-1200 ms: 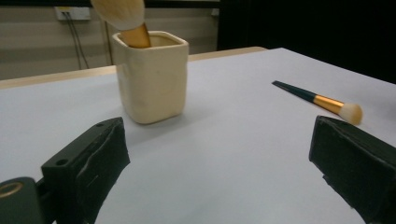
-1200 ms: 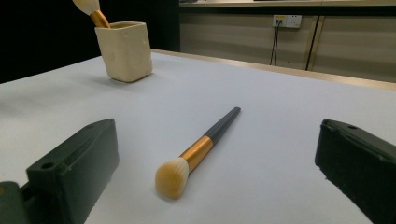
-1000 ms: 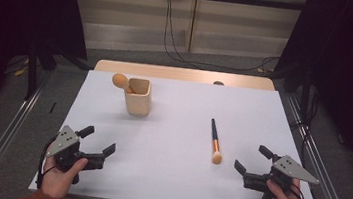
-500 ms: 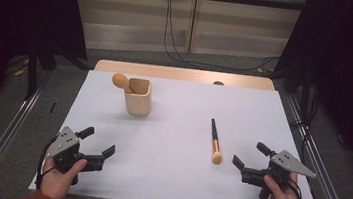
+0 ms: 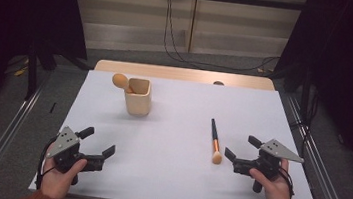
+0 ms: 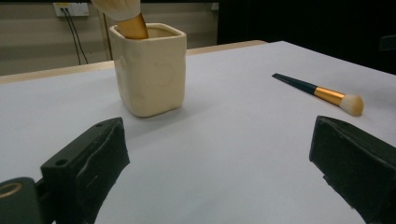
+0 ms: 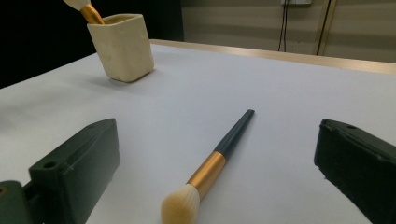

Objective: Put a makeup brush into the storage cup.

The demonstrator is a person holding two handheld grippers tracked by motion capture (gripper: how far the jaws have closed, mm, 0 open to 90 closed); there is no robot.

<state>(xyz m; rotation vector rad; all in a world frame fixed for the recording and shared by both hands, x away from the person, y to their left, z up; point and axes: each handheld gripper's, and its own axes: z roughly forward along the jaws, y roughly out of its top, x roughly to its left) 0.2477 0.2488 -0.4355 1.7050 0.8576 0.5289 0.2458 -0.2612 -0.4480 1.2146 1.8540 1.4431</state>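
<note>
Both claws spread, empty. Right claw (image 5: 240,152) just right of makeup brush (image 5: 215,141) lying flat on white bench (image 5: 174,144), bristles near. Left claw (image 5: 96,142) near-left, well apart from brush.

cream cup (image 6: 150,70), loose brush (image 6: 322,93) — jaws apart

Lying on a plain white table (image 5: 171,174): a makeup brush (image 7: 212,164) with dark teal handle, gold-copper ferrule and cream bristles. Standing farther back: a cream ceramic cup (image 5: 138,96) (unpatterned), holding a second brush (image 5: 122,81), orange-tan in the high view.
</note>
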